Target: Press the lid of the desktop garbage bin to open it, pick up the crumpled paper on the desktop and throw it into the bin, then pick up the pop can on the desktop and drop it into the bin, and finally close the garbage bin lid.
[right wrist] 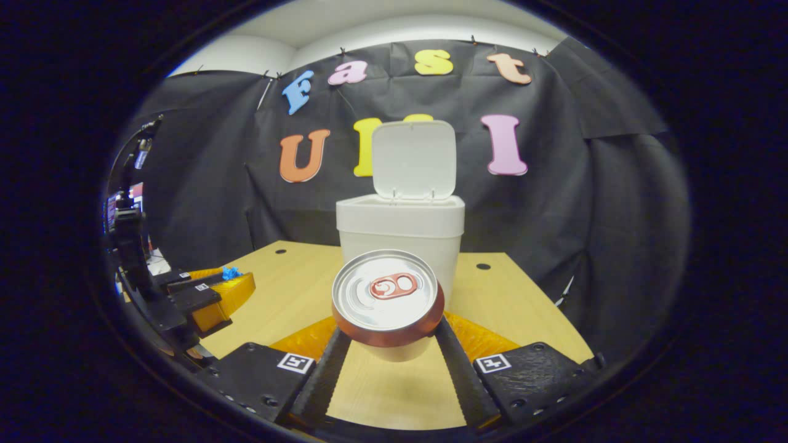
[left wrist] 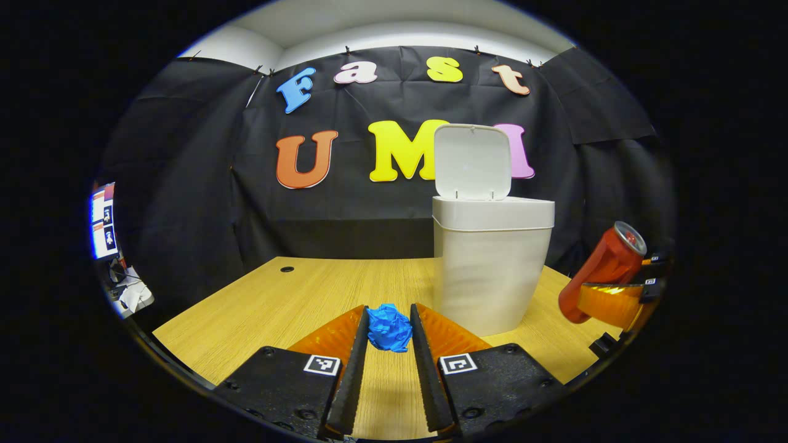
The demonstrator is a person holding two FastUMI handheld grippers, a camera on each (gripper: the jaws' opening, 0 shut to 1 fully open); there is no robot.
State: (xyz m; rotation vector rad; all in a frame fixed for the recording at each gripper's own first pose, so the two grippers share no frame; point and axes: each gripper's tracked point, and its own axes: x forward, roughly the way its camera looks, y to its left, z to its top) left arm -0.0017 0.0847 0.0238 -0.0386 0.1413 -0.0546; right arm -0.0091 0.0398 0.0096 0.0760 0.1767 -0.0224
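A white desktop bin (left wrist: 489,264) stands on the wooden desk with its lid (left wrist: 472,161) flipped up and open. My left gripper (left wrist: 389,329) is shut on a crumpled blue paper ball (left wrist: 389,328), just left of the bin's base. In the right gripper view the bin (right wrist: 400,231) is straight ahead with its lid (right wrist: 414,159) up. My right gripper (right wrist: 388,335) is shut on a red pop can (right wrist: 386,298), silver top facing the camera, lifted off the desk. The left gripper view shows that can (left wrist: 600,271) tilted at the far right. The left gripper (right wrist: 212,289) with the blue paper (right wrist: 231,272) appears at the left.
The light wooden desk (left wrist: 277,307) has round cable holes at the back (left wrist: 287,269) (right wrist: 483,266). Black cloth walls the booth behind the bin. A screen and clutter (left wrist: 104,224) sit off the desk's left edge. Desk edges fall away at left and right.
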